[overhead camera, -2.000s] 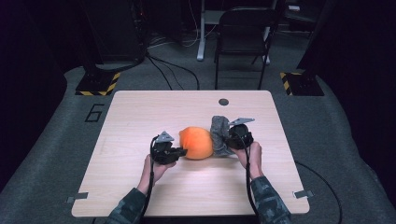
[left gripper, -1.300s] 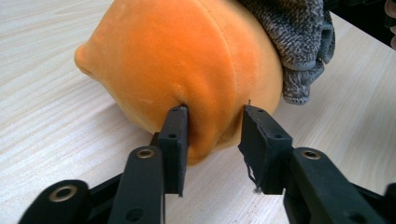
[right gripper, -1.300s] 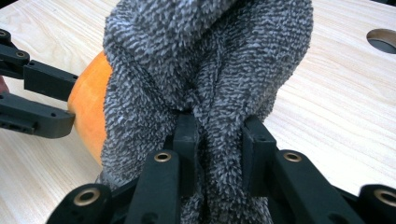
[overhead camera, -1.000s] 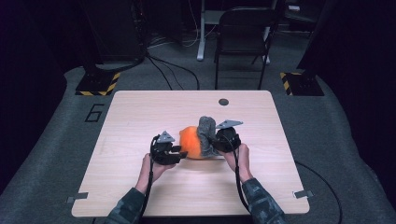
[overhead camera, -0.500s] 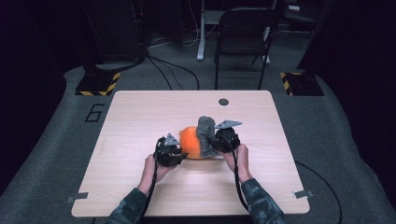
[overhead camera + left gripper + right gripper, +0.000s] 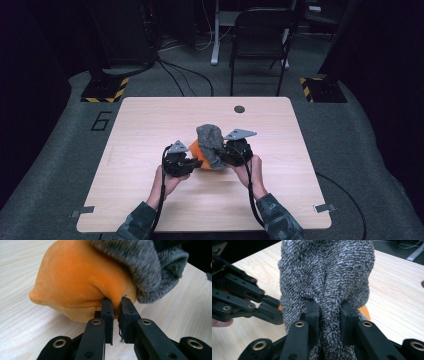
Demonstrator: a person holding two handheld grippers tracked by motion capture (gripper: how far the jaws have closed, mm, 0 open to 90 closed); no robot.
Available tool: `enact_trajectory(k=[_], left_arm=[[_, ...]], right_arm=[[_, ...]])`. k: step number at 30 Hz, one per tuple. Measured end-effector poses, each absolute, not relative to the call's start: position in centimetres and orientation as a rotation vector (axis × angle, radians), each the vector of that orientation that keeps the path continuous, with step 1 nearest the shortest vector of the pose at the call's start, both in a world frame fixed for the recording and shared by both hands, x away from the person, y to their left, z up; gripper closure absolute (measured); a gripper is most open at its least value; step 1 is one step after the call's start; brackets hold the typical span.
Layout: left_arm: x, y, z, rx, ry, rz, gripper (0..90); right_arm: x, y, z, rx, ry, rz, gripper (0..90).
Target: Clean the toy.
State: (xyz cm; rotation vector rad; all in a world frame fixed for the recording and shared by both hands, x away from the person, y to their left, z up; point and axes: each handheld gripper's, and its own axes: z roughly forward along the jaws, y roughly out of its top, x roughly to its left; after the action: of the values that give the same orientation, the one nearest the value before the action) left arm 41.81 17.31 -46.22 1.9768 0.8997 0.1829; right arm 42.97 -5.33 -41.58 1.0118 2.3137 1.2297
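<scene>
Centre of the table [image 6: 150, 200]: orange plush toy [image 6: 195, 150], half covered by grey fleece cover [image 6: 210, 140]. Left gripper [image 6: 184, 165], jaws just closed, pinches the plush's fabric. Right gripper [image 6: 231, 152] clamps the grey cover.

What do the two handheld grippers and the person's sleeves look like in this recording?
Both the left gripper and the right gripper are black, each topped by a grey three-cornered plate and trailing a black cable along the forearm. Up close, their jaws are flat black bars on linkages with brass-coloured rivets. The sleeves are camouflage-patterned.
</scene>
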Motion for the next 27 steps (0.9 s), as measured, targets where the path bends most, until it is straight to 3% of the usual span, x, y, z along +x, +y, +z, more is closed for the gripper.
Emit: enact_trajectory(k=[27], left_arm=[[42.4, 17.7, -47.1, 1.974, 0.915, 0.156, 82.4]], right_arm=[[45.3, -8.1, -44.5, 1.146, 2.314, 1.045, 71.7]])
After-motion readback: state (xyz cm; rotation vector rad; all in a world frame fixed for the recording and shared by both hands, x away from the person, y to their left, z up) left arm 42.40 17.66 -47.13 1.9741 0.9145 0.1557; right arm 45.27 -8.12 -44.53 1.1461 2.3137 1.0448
